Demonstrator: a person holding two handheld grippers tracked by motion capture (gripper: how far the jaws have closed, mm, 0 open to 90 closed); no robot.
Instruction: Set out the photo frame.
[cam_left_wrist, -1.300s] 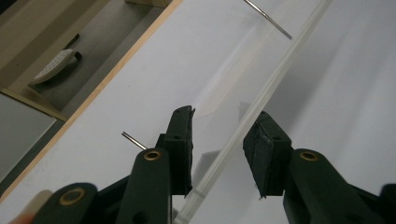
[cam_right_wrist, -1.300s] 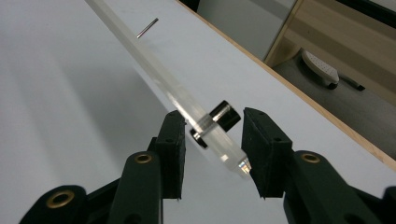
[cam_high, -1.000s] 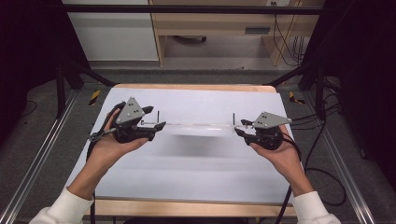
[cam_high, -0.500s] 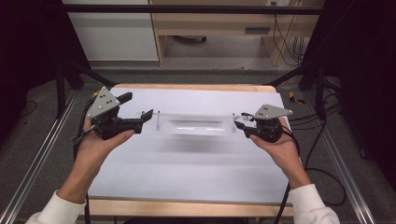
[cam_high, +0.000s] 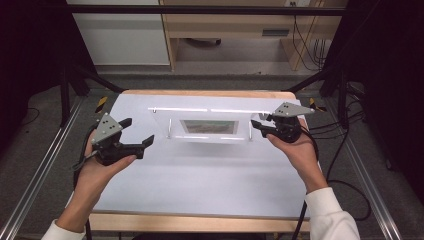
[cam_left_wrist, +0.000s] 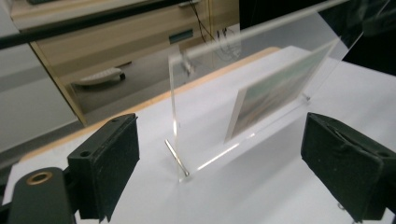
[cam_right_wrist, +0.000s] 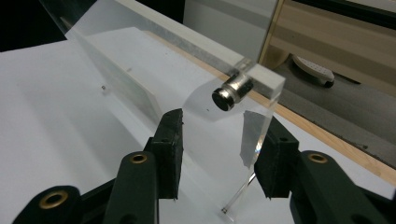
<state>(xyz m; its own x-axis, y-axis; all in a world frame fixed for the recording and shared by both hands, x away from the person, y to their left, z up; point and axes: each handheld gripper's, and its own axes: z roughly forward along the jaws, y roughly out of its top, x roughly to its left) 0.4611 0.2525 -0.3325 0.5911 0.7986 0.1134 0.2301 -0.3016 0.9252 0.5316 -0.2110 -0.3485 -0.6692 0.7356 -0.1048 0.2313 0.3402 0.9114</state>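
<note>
The clear acrylic frame (cam_high: 207, 124) is kept upright on the table (cam_high: 200, 185), pinched at its end by the right gripper (cam_high: 257, 125); the left gripper (cam_high: 142, 132), jaws just spread wide and empty, is held apart from it.

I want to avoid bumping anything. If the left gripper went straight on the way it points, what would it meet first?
Probably the near end edge of the clear acrylic photo frame. It stands upright on the white table, straight ahead between the left gripper's open fingers. Depth is hard to judge.
</note>
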